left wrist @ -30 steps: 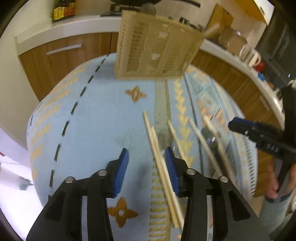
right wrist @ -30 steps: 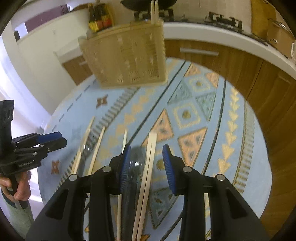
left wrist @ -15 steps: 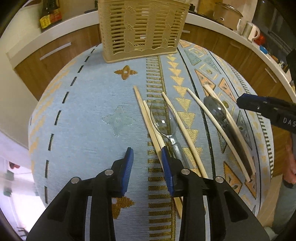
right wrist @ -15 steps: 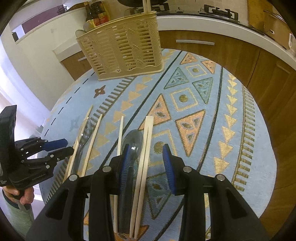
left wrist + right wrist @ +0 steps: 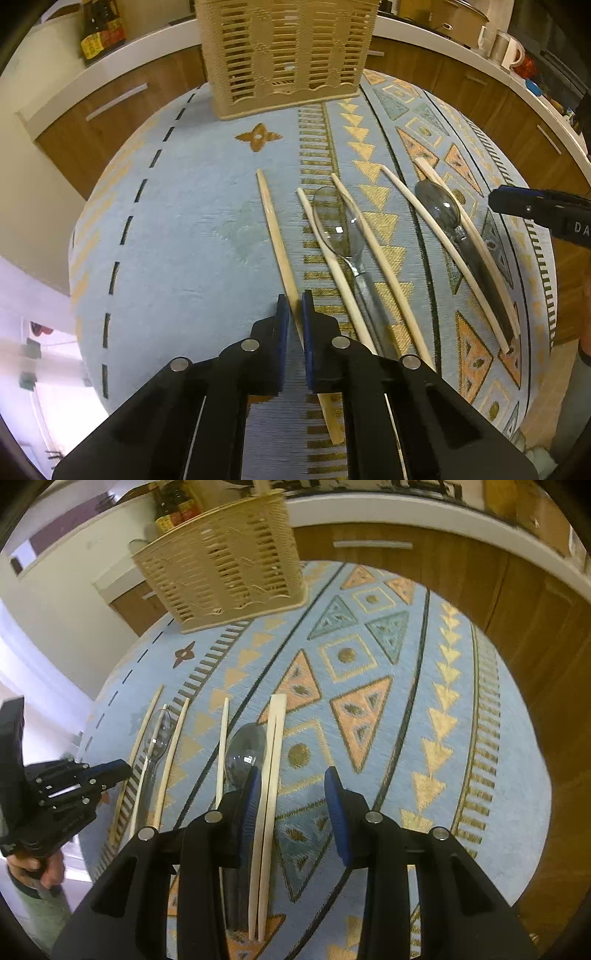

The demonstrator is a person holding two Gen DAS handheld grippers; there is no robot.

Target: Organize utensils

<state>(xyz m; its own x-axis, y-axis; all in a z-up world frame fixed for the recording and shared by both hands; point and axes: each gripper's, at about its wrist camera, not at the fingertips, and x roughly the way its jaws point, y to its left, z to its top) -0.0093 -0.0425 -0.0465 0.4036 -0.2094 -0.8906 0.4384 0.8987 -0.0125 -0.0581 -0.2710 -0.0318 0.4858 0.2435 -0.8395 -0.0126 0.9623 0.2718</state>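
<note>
Your left gripper is closing its jaws on the leftmost chopstick, pinching it. Your right gripper is hovering spread over the paired chopsticks on the tablecloth.

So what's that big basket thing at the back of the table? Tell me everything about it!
The basket is a tan utensil holder that looks like plastic, its walls cut with rows of slots and a wavy edge along the bottom. It stands upright at the far end of the patterned blue tablecloth, apart from the chopsticks and spoons lying nearer. In the right wrist view a pale stick or two pokes out of its top. Neither gripper touches it.
</note>
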